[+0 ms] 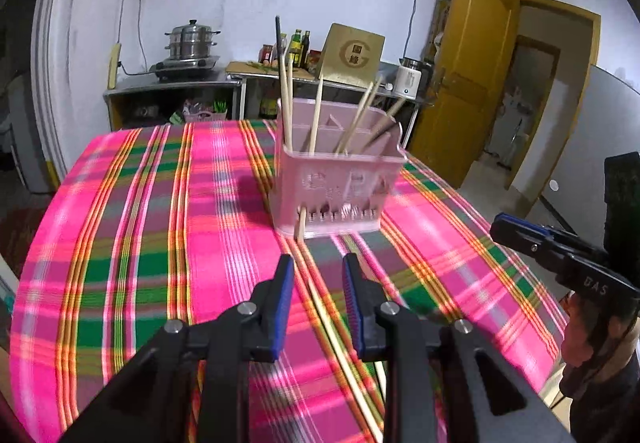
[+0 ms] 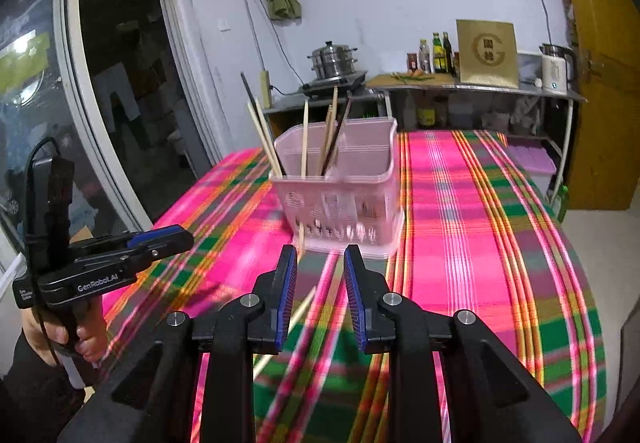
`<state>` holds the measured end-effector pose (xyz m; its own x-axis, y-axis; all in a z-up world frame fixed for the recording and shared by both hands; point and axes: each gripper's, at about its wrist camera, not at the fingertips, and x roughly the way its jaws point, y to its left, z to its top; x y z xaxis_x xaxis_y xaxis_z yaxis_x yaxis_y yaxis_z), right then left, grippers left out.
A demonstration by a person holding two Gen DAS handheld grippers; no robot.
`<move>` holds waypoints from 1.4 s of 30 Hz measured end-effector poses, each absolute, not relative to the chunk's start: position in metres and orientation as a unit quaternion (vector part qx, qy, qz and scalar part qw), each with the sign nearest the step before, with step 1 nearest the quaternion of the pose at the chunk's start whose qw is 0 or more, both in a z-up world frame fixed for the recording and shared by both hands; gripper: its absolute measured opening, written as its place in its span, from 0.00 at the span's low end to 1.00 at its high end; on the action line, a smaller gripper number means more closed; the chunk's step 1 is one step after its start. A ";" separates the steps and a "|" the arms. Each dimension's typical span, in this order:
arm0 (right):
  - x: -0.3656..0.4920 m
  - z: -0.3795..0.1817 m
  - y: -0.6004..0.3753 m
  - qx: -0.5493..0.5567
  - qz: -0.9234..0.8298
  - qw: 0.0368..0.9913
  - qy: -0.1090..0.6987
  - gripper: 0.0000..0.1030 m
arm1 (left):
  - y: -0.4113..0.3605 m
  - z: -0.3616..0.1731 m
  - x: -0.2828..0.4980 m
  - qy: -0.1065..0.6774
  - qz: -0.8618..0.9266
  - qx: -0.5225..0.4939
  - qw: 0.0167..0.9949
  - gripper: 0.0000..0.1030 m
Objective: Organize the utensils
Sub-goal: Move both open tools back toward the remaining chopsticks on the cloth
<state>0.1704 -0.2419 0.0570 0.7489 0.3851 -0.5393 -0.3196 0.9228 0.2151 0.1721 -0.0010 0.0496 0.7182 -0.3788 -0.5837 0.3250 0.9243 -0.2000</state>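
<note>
Pink basket [image 1: 338, 179] upright mid-table on plaid cloth [image 1: 140, 243], divided into compartments; several chopsticks [image 1: 316, 115] already standing in it, leaning on walls & dividers at diff angles bc compartments are wider than the sticks. One dark stick [image 1: 279, 55] among the pale ones, taller than the rest. Probably set there as the collecting point, w/ open top facing up for easy drop-in.

One loose chopstick [image 1: 340, 331] lying flat on cloth, far tip right at basket's base, near end running toward camera under left gripper [image 1: 318, 263]. In right view same loose stick [image 2: 298, 313] showing partly behind the left finger of right gripper [image 2: 320, 255], w/ far tip by basket [image 2: 340, 203] foot. Likely the remaining item to be stowed.

Left gripper: jaws spread partway, nothing between pads; stick seen thru the gap but lower, on cloth, no contact visible. Right gripper: also parted, gap empty, nothing pinched. Both angled down toward table, side by side, aimed at basket front – looks like approach to the loose stick, jaws pre-set narrow since target is thin. Right gripper also visible at right edge of left view [image 1: 532, 239], a hand below on its handle [image 1: 588, 327].

Cloth pics blurred, so exact stick-to-finger clearance: can't tell.
</note>
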 end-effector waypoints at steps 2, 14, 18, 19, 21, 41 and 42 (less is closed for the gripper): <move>0.161 0.050 -0.241 0.053 0.187 0.932 0.305 0.24 | 0.000 0.043 0.163 0.327 -0.188 -0.046 0.925 0.25; 0.156 0.019 -0.234 0.060 0.184 0.918 0.346 0.24 | 0.001 0.020 0.150 0.354 -0.183 -0.052 0.916 0.25; 0.163 0.011 -0.226 0.059 0.182 0.914 0.358 0.24 | -0.003 0.014 0.157 0.368 -0.183 -0.052 0.910 0.25; 0.165 0.008 -0.224 0.059 0.182 0.912 0.363 0.24 | -0.004 0.012 0.160 0.373 -0.184 -0.053 0.908 0.25; 0.169 0.003 -0.220 0.057 0.181 0.909 0.370 0.24 | -0.006 0.007 0.167 0.384 -0.182 -0.053 0.904 0.25; 0.202 -0.027 -0.215 0.064 0.169 0.894 0.410 0.24 | -0.043 -0.034 0.217 0.464 -0.172 -0.025 0.869 0.26; 0.202 -0.027 -0.216 0.066 0.169 0.894 0.410 0.24 | -0.045 -0.034 0.216 0.462 -0.170 -0.015 0.870 0.26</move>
<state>0.2024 -0.2158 -0.0273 0.6069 0.3555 -0.7108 -0.2477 0.9345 0.2558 0.2158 -0.0455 -0.0343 0.5157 -0.3094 -0.7989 0.2811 0.9420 -0.1833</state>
